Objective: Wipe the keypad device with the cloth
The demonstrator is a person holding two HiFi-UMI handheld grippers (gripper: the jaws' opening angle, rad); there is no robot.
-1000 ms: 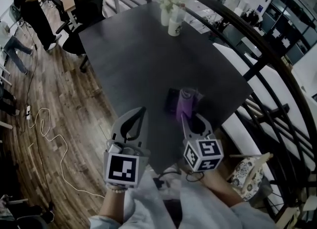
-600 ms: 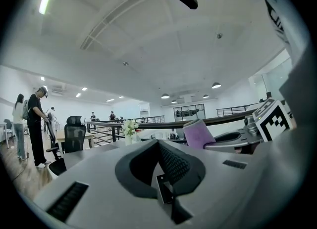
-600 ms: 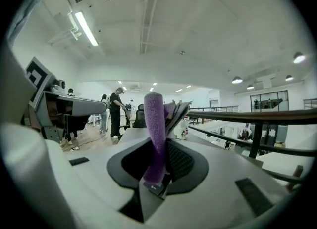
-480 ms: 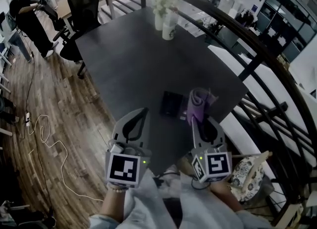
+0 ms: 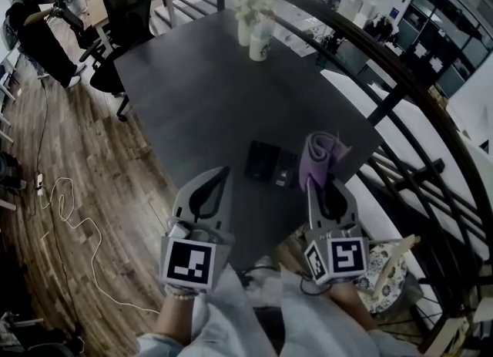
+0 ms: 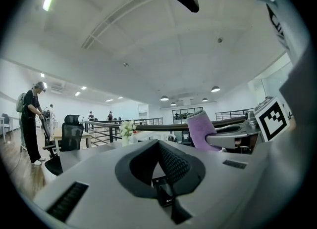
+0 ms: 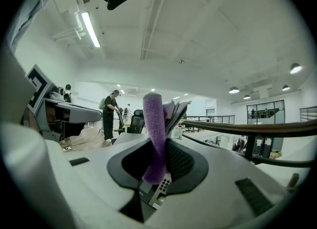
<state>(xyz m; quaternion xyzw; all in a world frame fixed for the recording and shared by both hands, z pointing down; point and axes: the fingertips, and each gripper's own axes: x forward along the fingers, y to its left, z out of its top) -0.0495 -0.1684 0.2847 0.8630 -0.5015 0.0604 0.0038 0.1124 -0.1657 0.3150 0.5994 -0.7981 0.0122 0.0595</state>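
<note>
— On the desk [image 5: 192, 93], where exactly is the keypad device [image 5: 269, 164]?

— Toward the near right corner, lying flat. In the head view its long axis runs roughly left to right, and it sits between the tips of the two grippers.

— Which one has the cloth?

— The right gripper [image 5: 322, 184]. Its fingers [image 7: 181, 162] are closed on the purple cloth [image 5: 323, 153], which stands up out of them in a folded roll. The left gripper [image 5: 223, 172] has its fingers pressed together with nothing between them.

— So which way is the device from the cloth?

— To the left and slightly ahead. From above, the cloth is just beside the device's right end, close to the desk's right edge. I'd judge that a short sweep leftward along the long axis would cover the keys. The left tip is near the other end, but it's empty. At most it could steady the device.

— Is the cloth touching anything yet?

— The head view can't settle that, since it shows the layout but not the height. The right gripper view looks down past the cloth's lower end and shows pale keys under the fingers, so the aim looks close. They seem apart, though I can't be sure. The left gripper view shows the cloth off to its right, raised against the railing [image 6: 148, 123]. A dark edge under its own closed fingers may be the device, but it's too small to tell.
</note>
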